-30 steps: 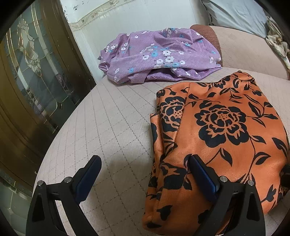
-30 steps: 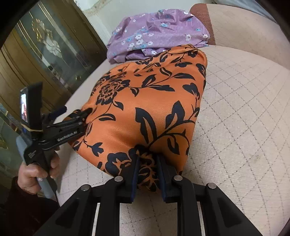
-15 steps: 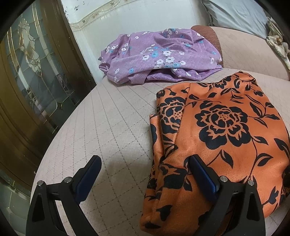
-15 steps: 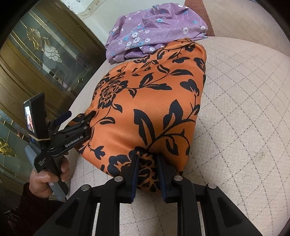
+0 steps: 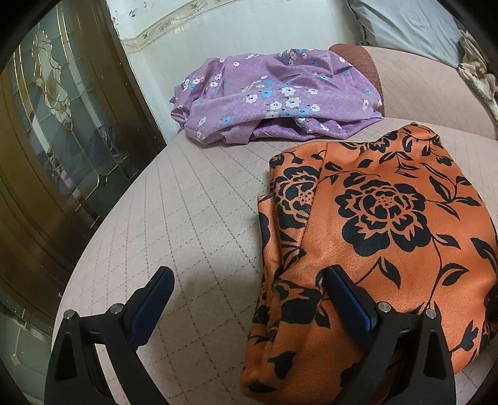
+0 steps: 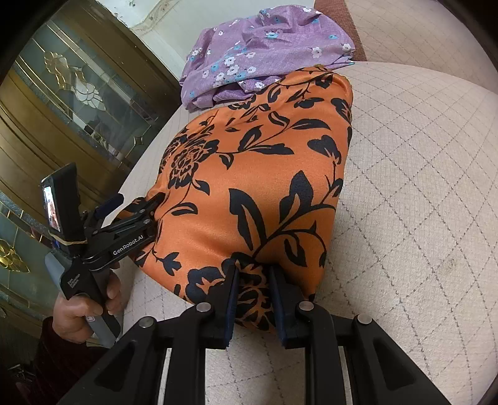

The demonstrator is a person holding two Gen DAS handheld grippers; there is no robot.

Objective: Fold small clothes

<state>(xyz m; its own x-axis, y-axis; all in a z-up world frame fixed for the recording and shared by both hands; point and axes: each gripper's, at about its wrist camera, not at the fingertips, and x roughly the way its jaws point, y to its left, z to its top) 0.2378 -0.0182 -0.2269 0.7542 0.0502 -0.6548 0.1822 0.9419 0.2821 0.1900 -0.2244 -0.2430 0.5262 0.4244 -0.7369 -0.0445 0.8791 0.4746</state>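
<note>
An orange garment with black flowers (image 5: 389, 233) lies folded on the quilted beige cushion (image 5: 186, 218). My left gripper (image 5: 249, 296) stands wide open at the garment's left edge, its right finger (image 5: 345, 296) over the cloth and its left finger (image 5: 152, 299) over bare cushion. In the right wrist view the orange garment (image 6: 255, 174) stretches away from me, and my right gripper (image 6: 253, 280) is shut on a bunched bit of its near edge. There the left gripper (image 6: 130, 202) shows at the cloth's left side, held by a hand (image 6: 81, 308).
A crumpled purple flowered garment (image 5: 274, 93) lies at the cushion's far end, also the purple garment (image 6: 264, 46) just beyond the orange one. A brass-and-glass cabinet (image 5: 46, 140) stands close on the left past the cushion edge. A grey pillow (image 5: 404, 25) is at the back right.
The right wrist view has tilted slightly, with the pinched edge still in the right gripper. The left gripper and the garments stay as they were.
</note>
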